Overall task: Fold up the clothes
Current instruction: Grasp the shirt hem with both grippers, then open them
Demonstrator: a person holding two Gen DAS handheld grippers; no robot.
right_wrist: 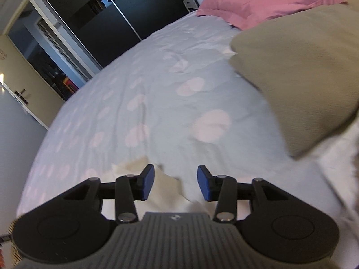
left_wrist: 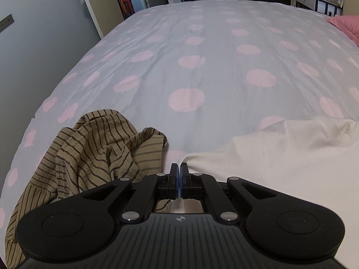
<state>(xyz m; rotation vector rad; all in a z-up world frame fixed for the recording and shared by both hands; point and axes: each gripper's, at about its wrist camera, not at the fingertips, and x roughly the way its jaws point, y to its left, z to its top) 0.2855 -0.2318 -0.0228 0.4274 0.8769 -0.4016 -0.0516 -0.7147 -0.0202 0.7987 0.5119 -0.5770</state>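
Observation:
A white garment lies spread on the bed at the right of the left wrist view. My left gripper is shut, its tips at the garment's left corner; whether cloth is pinched between them is hidden. A crumpled tan shirt with dark stripes lies just left of it. In the right wrist view my right gripper is open and empty, hovering over a fold of the white garment.
The bed cover is pale grey with pink dots. A folded olive cloth lies at the right, pink pillows behind it. A wall and door stand left of the bed; dark wardrobe doors stand beyond.

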